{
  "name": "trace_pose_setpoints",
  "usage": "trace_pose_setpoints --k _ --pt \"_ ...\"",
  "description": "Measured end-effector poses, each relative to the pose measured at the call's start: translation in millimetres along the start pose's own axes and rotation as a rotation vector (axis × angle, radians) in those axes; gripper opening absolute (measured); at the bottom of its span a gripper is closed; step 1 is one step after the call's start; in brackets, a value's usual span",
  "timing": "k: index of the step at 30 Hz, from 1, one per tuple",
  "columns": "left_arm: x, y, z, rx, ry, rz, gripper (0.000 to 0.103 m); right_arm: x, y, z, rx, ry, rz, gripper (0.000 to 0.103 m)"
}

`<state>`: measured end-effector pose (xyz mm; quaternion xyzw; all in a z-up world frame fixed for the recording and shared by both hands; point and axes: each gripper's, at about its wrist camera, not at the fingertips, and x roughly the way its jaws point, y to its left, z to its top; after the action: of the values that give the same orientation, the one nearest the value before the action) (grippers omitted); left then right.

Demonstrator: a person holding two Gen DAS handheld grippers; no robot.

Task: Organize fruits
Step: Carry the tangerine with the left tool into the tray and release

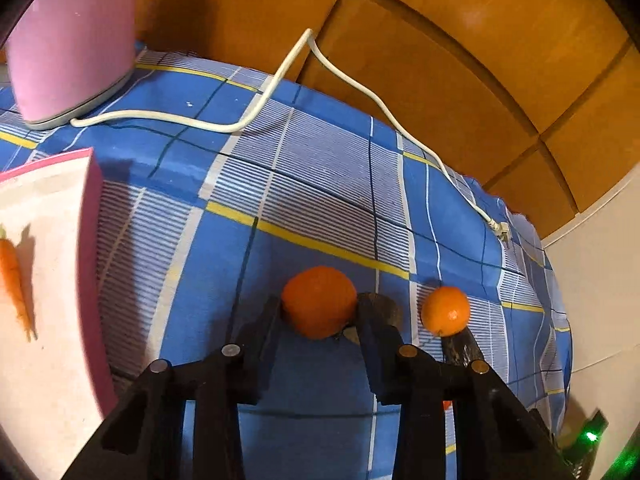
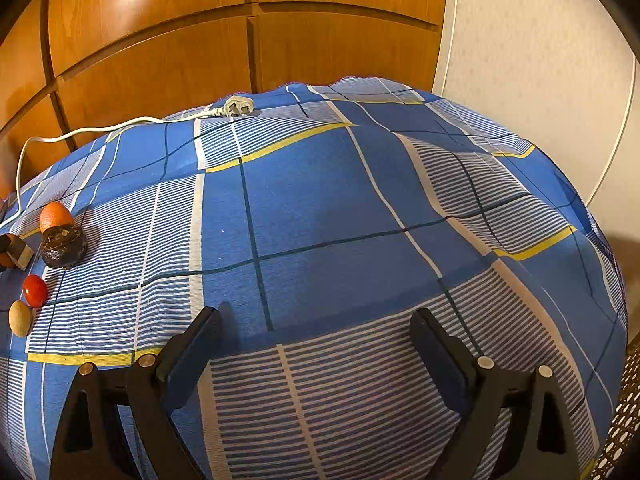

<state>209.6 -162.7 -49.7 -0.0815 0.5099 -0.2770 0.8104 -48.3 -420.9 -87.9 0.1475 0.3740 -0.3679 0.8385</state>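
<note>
**A:** What is the left gripper [image 1: 319,312] doing?

**B:** Its two black fingers are squeezed on a round orange fruit with bumpy skin [image 1: 319,302], one finger on each side. The fruit sits on the surface under a blue checked cloth [image 1: 320,200].

**A:** Will the fruit be hard to lift?

**B:** I think not. It looks light and a bit squashy, with skin that grips well. But it is round, so it could roll out. Holding it across the fat middle, like now, seems best. Squeeze too hard and it may bruise.

**A:** What else is near?

**B:** A smaller round orange fruit [image 1: 445,311] sits just beside it. A thin orange carrot [image 1: 16,280] lies on a pink-edged white tray [image 1: 60,280] to the side. A white power cord [image 1: 360,92] runs across the cloth.

**A:** And the right gripper [image 2: 316,344]?

**B:** Its fingers are wide apart and hold nothing. Only its view shows a dark brown lumpy fruit [image 2: 64,248], a small shiny red fruit [image 2: 35,290], a pale tan egg-shaped thing [image 2: 19,318] and the white plug [image 2: 239,107]. Only the left view shows the carrot and tray.
</note>
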Motion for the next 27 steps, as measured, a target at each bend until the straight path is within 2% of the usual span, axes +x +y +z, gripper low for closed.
trace_pose_setpoints --k 3,9,13,18,19,22,27 --pt "-21 3 -5 -0.002 -0.024 -0.009 0.037 0 0 0 0.0 0.0 0.0 0.097" --pt "-81 20 -4 0.001 -0.121 0.006 0.038 0 0 0 -0.002 -0.002 0.001 0.097" --pt "-105 55 4 -0.058 -0.171 0.08 0.038 0 0 0 -0.002 -0.002 0.001 0.097" --pt "-108 96 6 -0.147 -0.166 0.166 0.038 0 0 -1 -0.002 -0.002 0.001 0.097" --pt "-108 100 5 -0.159 -0.167 0.179 0.041 0 0 -1 -0.002 -0.002 0.001 0.097" --pt "-117 112 -3 -0.198 -0.187 0.179 0.059 0 0 -1 -0.002 -0.002 0.0 0.097" --pt "-135 104 -20 -0.144 -0.213 0.218 0.061 0 0 -1 -0.005 -0.002 0.003 0.097"
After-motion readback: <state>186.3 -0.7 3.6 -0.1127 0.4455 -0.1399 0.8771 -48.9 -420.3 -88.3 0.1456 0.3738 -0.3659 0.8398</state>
